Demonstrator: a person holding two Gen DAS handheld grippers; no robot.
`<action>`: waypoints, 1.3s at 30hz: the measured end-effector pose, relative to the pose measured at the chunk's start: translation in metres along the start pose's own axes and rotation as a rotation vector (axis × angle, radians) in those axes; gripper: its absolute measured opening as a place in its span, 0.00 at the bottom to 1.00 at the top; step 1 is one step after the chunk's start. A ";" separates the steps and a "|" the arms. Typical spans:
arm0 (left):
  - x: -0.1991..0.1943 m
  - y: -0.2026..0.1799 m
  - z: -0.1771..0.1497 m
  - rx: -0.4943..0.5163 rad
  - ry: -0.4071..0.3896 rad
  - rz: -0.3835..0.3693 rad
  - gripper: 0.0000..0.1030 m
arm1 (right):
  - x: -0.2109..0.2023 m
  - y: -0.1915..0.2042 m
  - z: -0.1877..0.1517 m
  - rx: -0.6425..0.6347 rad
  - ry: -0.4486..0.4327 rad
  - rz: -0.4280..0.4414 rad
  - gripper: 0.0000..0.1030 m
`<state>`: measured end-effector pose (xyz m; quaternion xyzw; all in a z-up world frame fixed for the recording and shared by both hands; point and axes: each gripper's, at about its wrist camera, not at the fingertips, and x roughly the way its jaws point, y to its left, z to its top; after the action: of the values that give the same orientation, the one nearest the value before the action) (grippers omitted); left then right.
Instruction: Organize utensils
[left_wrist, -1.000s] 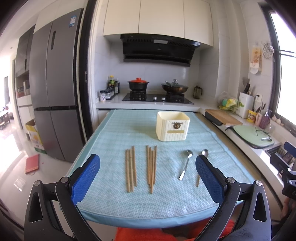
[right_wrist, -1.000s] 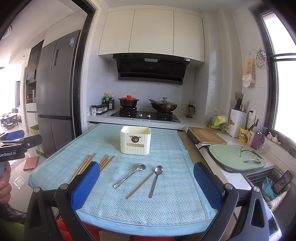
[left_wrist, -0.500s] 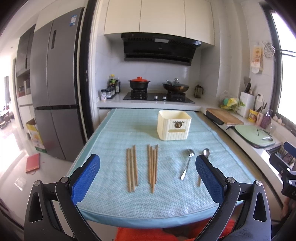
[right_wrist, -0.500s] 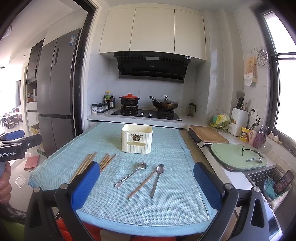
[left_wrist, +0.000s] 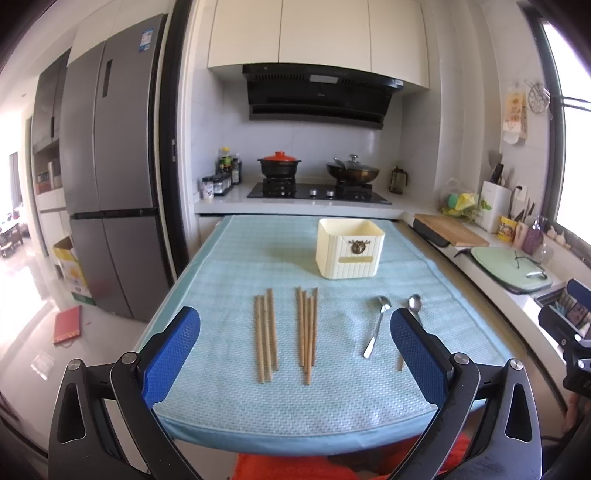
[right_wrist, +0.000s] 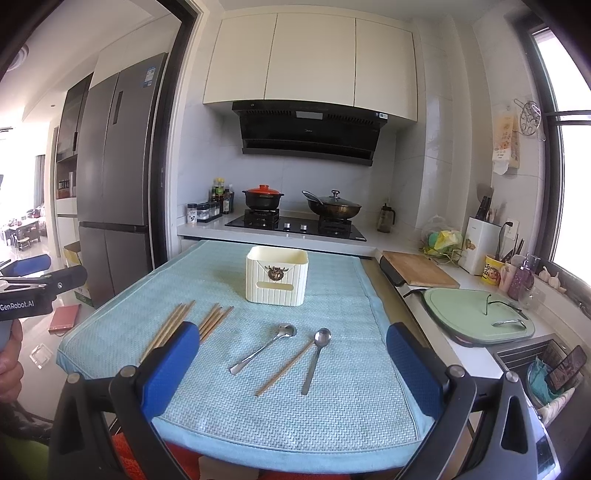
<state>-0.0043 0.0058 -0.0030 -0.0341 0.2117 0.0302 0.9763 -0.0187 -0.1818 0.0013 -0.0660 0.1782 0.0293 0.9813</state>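
On the blue mat (left_wrist: 229, 266), nearer than the cream holder (left_wrist: 349, 247), lie two chopstick bundles (left_wrist: 286, 328), two spoons (right_wrist: 288, 347) and a single chopstick (right_wrist: 284, 367), ahead of the left gripper (left_wrist: 295, 354) and right gripper (right_wrist: 291, 362), both spread wide and empty.

A table covered by a light blue woven cloth (left_wrist: 236, 266) carries a cream ribbed plastic box (left_wrist: 349, 247) toward the far edge, two bundles of brown wooden chopsticks (left_wrist: 266, 332) nearer the front, two steel spoons (right_wrist: 263, 349) and a single chopstick (right_wrist: 284, 367) toward the right edge
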 end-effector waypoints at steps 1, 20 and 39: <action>0.000 0.000 0.000 0.000 0.000 0.000 1.00 | 0.000 0.000 0.000 0.001 0.000 -0.001 1.00; 0.015 0.012 -0.003 -0.031 0.043 0.009 1.00 | 0.015 0.001 -0.002 0.000 0.046 0.015 1.00; 0.119 0.055 -0.013 -0.081 0.214 0.084 1.00 | 0.096 -0.035 -0.021 0.111 0.229 -0.007 1.00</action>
<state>0.0947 0.0647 -0.0671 -0.0678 0.3145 0.0760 0.9438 0.0662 -0.2166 -0.0479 -0.0149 0.2905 0.0084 0.9567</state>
